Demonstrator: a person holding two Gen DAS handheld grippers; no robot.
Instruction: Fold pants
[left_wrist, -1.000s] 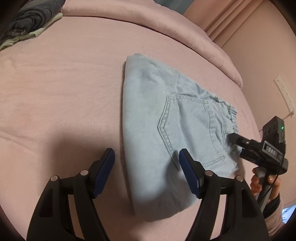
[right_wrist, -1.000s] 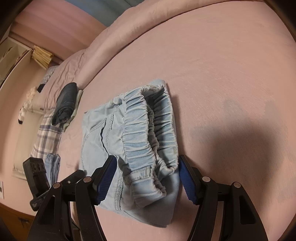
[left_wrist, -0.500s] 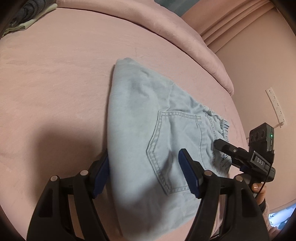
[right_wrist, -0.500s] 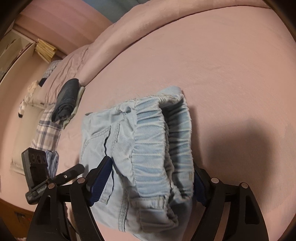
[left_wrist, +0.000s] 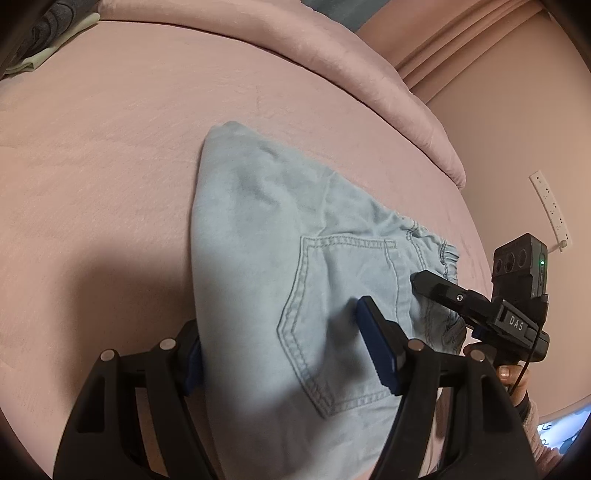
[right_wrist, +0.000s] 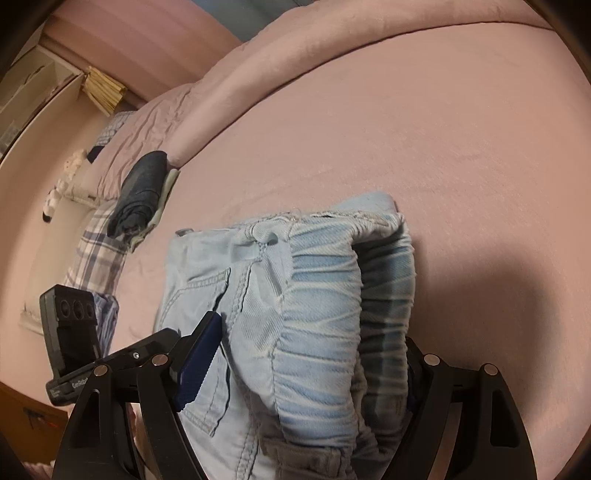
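folded light-blue pants (left_wrist: 280, 280), frame centre, on pink bed (left_wrist: 110, 147); left gripper (left_wrist: 284, 354) and right gripper (right_wrist: 303, 373) each wide, straddling the denim.

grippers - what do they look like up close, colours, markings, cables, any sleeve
Both are black plastic with blue ribbed pads on the fingers and silver round fasteners on the arms. The left gripper matches the right gripper. Seen from the left, the right one carries a black box with three lenses, a green light, white letters "DAS" and a thin black cable. A pinkish knit sleeve shows at the wrist.
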